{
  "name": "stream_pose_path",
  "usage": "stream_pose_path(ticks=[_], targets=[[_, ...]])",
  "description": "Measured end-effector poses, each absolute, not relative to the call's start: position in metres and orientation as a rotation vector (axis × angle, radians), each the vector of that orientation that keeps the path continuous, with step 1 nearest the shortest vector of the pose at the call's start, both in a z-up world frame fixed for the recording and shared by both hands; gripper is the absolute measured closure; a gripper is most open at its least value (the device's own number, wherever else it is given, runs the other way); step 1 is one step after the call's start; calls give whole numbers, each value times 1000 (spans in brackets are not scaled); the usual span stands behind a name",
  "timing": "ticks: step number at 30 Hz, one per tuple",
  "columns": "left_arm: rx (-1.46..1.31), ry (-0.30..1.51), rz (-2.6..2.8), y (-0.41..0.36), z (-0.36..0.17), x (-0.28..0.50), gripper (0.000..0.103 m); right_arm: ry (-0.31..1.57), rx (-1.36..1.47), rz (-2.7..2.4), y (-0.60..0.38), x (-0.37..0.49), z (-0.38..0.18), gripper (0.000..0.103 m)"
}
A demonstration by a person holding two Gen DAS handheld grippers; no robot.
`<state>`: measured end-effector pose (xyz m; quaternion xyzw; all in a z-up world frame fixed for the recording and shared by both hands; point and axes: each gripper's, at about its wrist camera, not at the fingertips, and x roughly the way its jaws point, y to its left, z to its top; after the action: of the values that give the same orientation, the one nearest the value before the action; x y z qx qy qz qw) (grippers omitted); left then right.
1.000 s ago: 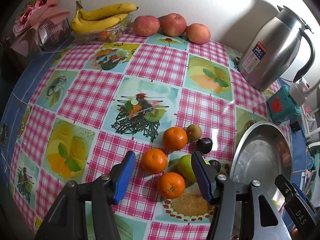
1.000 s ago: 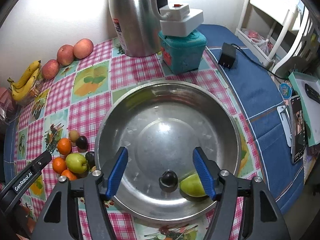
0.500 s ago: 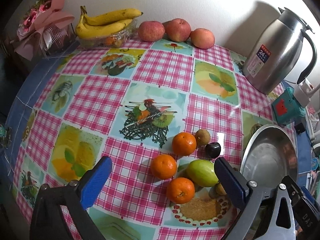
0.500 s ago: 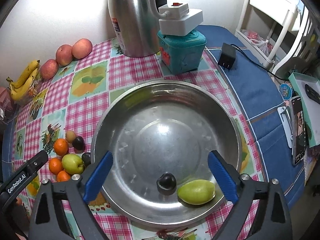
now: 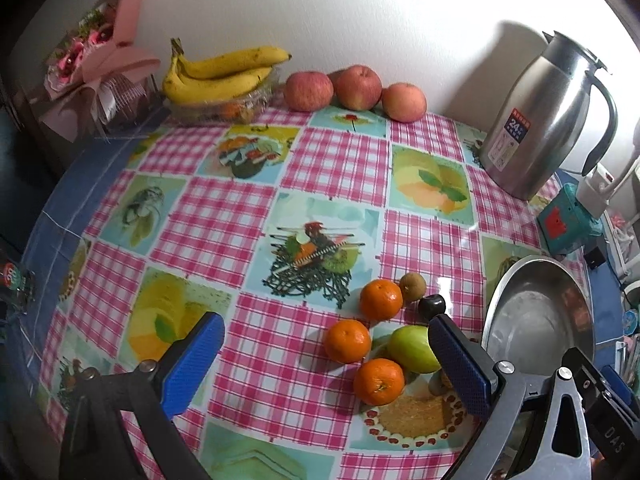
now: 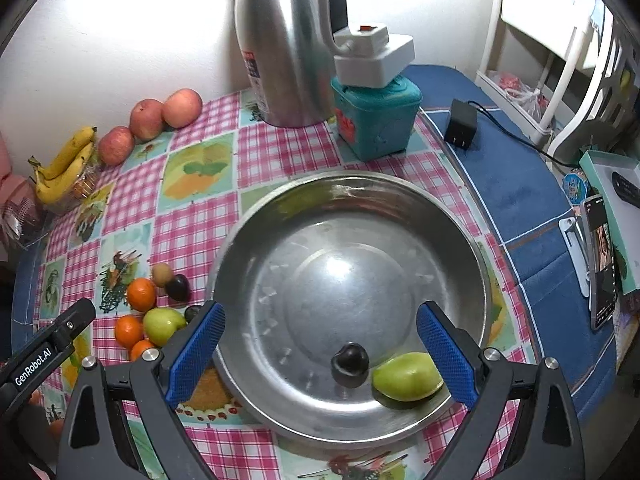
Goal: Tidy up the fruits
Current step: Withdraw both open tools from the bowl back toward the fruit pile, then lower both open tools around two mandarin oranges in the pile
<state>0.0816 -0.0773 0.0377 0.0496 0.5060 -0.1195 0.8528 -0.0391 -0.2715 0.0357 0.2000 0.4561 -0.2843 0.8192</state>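
Three oranges [image 5: 381, 299] [image 5: 347, 341] [image 5: 378, 376], a green fruit [image 5: 414, 349], a small brown fruit [image 5: 413, 287] and a dark plum [image 5: 432, 306] cluster on the checked tablecloth. My left gripper [image 5: 323, 322] hovers open above this cluster, touching nothing; its right finger hides another small fruit. The steel bowl [image 6: 340, 208] holds a dark plum [image 6: 350, 364] and a green fruit [image 6: 406, 376]. My right gripper [image 6: 320, 309] is open over the bowl, with both fruits lying free between its fingers. The same bowl [image 5: 536, 320] appears right of the cluster.
Bananas [image 5: 224, 76] on a clear tray and three apples [image 5: 358, 86] line the back wall. A steel kettle [image 5: 548, 120], a teal box [image 6: 376, 120] with a white power strip, and a black charger [image 6: 462, 124] stand behind the bowl. A phone [image 6: 600, 264] lies at the right edge.
Both pairs of jaws have spread wide. The left gripper has lifted back from the fruit cluster. The green fruit in the bowl now lies clear of the right gripper's finger.
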Motion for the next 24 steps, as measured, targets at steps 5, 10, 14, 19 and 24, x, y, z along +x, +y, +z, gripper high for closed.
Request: stream_pose_path(ticks=[5,10,14,19,24], targets=[[107,1033,-255,-69,46,81,0,938,454,-585,-265,-42,37,6],[111,1010,-255,-64,50,82,0,934,469,-569,-261,-41,33,6],[120,1010,-257,-62,46,85,0,874,462,-548,-257,-43,34,6],[117,1024,-261,-58,40,90,0,852,460,-536,-252,-40,33,6],[95,1025,-265,-50,40,96,0,838,444,-469,-241,-34,33,6]])
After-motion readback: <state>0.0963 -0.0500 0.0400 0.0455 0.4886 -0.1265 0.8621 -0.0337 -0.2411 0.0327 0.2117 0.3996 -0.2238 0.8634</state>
